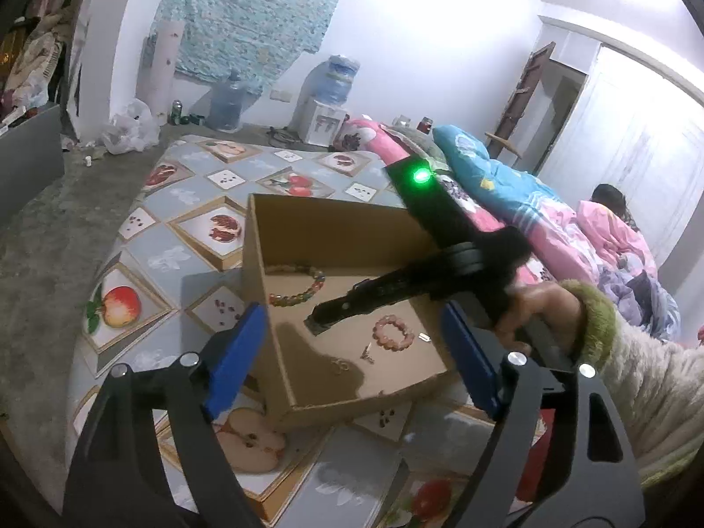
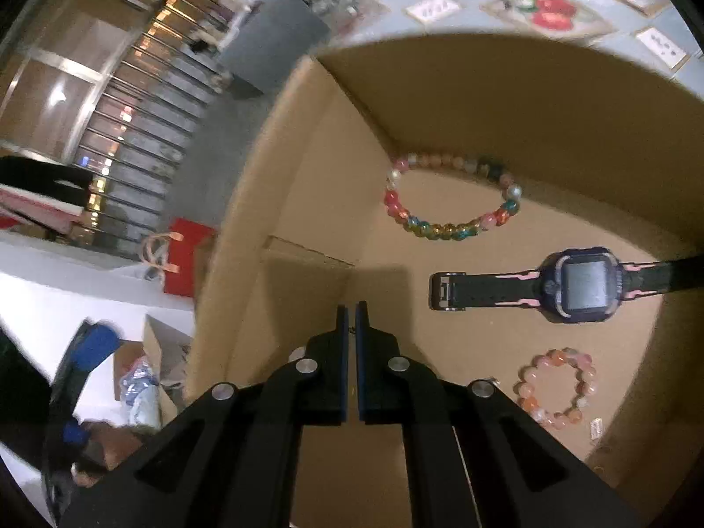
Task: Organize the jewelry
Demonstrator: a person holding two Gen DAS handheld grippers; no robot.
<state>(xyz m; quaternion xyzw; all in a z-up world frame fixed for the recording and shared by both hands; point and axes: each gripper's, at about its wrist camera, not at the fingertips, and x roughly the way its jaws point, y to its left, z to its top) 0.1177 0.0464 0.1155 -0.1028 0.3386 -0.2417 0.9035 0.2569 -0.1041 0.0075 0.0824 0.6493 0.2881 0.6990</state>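
On the fruit-patterned bed cover [image 1: 185, 202] stands an open cardboard box [image 1: 281, 290], with a bare concrete floor [image 1: 53, 229] and a water dispenser [image 1: 328, 101] behind. Inside lie a multicoloured bead bracelet [image 2: 449, 202], a smartwatch [image 2: 581, 284] and a pink bead bracelet [image 2: 556, 389]. The left hand-held gripper [image 1: 347, 356] is spread, empty; the right hand-held gripper [image 2: 350, 312] is pressed together inside the box.

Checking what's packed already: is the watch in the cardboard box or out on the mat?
In. The watch lies flat on the cardboard box floor, between the multicoloured bracelet and the pink bracelet.
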